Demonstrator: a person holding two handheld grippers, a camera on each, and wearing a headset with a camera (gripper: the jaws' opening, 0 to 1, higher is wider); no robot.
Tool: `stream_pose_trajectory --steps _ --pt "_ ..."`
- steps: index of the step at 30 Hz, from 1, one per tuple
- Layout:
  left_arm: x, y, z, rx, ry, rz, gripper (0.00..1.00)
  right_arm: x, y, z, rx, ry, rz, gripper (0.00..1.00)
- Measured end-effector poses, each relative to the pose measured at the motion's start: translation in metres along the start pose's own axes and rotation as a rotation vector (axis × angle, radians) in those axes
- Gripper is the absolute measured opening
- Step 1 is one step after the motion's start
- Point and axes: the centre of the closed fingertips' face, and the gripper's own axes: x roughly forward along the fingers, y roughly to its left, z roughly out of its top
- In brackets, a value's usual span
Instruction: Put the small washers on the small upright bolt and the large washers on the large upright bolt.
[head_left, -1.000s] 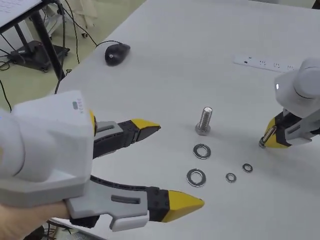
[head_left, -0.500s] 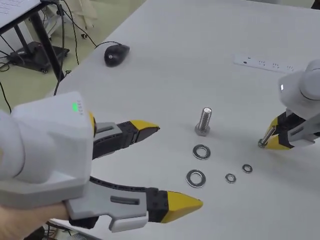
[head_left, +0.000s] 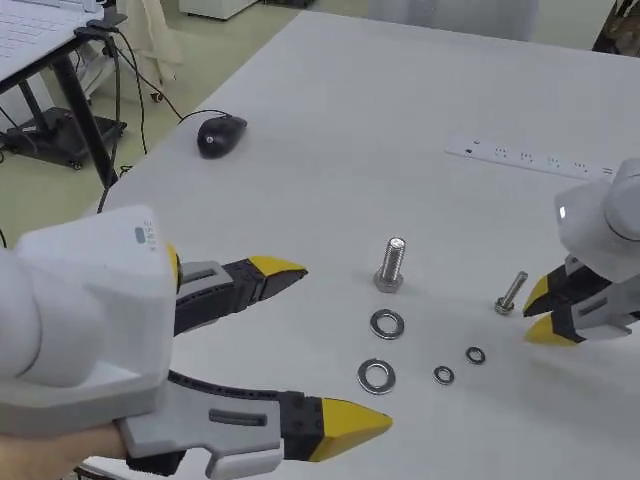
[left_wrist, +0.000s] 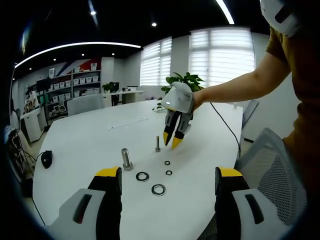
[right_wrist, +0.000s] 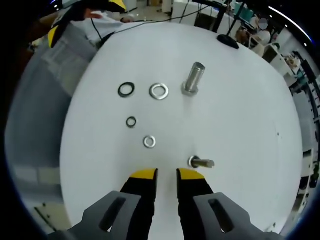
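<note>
The small steel bolt (head_left: 510, 292) stood free on the white table (head_left: 330, 120), just left of the right gripper (head_left: 538, 313), whose yellow-tipped jaws were nearly together and empty. A careless sweep toward the small steel washers (head_left: 444, 375), which lay nearer, could have toppled it. The left gripper (head_left: 345, 346), jaws wide apart, hovered to the near left of the large steel bolt (head_left: 390, 265) and the large flat washers (head_left: 387, 323).

White table (head_left: 400, 120), window blinds (left_wrist: 220, 50), ceiling light strip (left_wrist: 75, 44), wall shelves (left_wrist: 82, 82)
</note>
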Motion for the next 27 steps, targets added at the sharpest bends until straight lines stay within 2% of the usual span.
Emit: stream_pose_trajectory --steps 7,9,13,18,27 --pt "-0.005 -0.003 -0.002 0.001 0.005 0.003 0.75 0.015 0.022 0.019 -0.047 -0.006 0.037 0.16" --pt "-0.007 -0.004 0.002 0.001 -0.011 0.005 0.76 0.02 0.024 0.024 -0.049 -0.011 0.04 0.16" --pt "-0.009 -0.004 0.005 0.005 -0.018 0.009 0.76 0.03 0.02 0.025 -0.054 0.003 0.044 0.16" --pt "-0.011 -0.002 0.01 0.009 -0.035 0.014 0.76 0.034 0.013 0.024 -0.035 0.01 0.048 0.16" --pt "-0.009 0.003 0.003 0.003 -0.015 0.016 0.76 0.042 0.014 0.016 -0.023 0.033 0.074 0.18"
